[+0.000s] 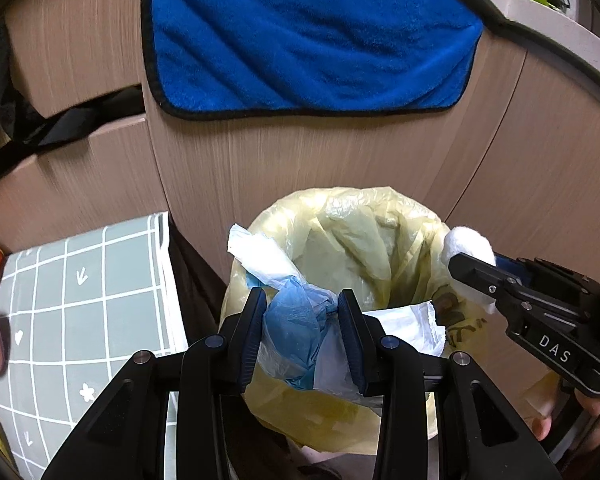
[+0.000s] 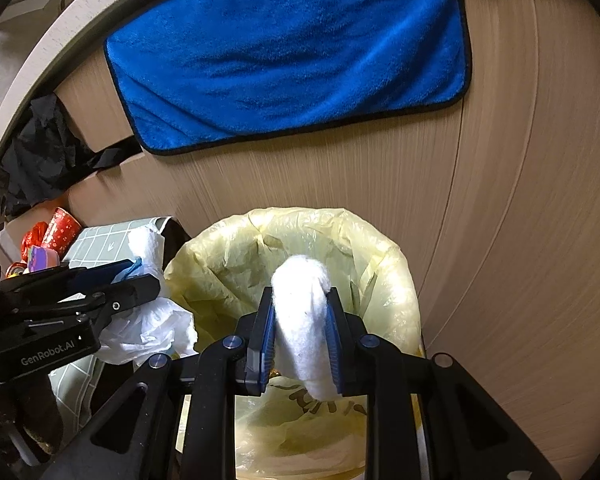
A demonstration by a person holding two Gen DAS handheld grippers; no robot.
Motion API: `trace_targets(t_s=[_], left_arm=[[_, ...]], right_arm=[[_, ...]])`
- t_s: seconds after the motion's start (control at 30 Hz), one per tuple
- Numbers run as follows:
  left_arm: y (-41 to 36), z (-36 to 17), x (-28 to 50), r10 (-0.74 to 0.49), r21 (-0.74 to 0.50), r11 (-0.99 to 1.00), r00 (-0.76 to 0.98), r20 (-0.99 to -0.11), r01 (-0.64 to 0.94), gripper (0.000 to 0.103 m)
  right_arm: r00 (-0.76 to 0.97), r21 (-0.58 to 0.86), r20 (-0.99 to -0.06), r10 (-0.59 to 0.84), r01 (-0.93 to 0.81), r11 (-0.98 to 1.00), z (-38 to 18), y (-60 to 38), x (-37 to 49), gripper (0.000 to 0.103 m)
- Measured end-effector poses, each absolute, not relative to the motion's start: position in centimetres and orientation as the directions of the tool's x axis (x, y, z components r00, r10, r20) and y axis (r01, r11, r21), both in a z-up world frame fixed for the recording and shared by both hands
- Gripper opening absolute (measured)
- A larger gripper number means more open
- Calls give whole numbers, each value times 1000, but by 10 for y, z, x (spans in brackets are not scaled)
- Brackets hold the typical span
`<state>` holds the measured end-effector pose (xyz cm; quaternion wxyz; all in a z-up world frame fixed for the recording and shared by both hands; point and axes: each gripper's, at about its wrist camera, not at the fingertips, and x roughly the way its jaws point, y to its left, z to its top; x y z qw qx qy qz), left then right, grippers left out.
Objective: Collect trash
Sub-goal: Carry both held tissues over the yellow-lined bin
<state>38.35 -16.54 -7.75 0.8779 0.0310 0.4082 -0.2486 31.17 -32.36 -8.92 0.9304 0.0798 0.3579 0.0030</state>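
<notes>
A: Over the bin (image 1: 380, 248), which is lined with a pale yellow bag, both grippers hang with their loads. The left gripper (image 1: 302, 312) is clamped on a crumpled bundle of white and blue plastic (image 1: 296, 320); a white twist of it sticks up past the left pad, towards the bin's near-left rim.

B: And the other one?

A: The right gripper (image 2: 302, 320) is grasping a white wad of fluffy wadding (image 2: 304, 312). The pads press on both its flanks, its rounded top rises above the fingertips, and its tail hangs below them, over the bin's mouth.

B: Anything already inside?

A: From the left wrist view a white sheet of plastic (image 1: 408, 320) lies inside the liner near the front. I cannot tell what it is beyond that.

B: What stands around the bin?

A: Behind it, a wood-grain cabinet front (image 2: 500, 200) with a blue towel (image 2: 292, 52) hanging flat on it. Just to the left of the bin sits a grey box with a white grid pattern (image 1: 92, 300), and beyond that some red printed items (image 2: 56, 232), too small to make out.
</notes>
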Motion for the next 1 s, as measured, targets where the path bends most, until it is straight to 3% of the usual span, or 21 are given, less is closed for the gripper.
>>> trace_targets(t_s=[1.0], left_arm=[[-172,-83,391,-454,-193,851,501,-737,487,38]], right_arm=[[736,212,-671,93,71,975,-99,-332,317,23]])
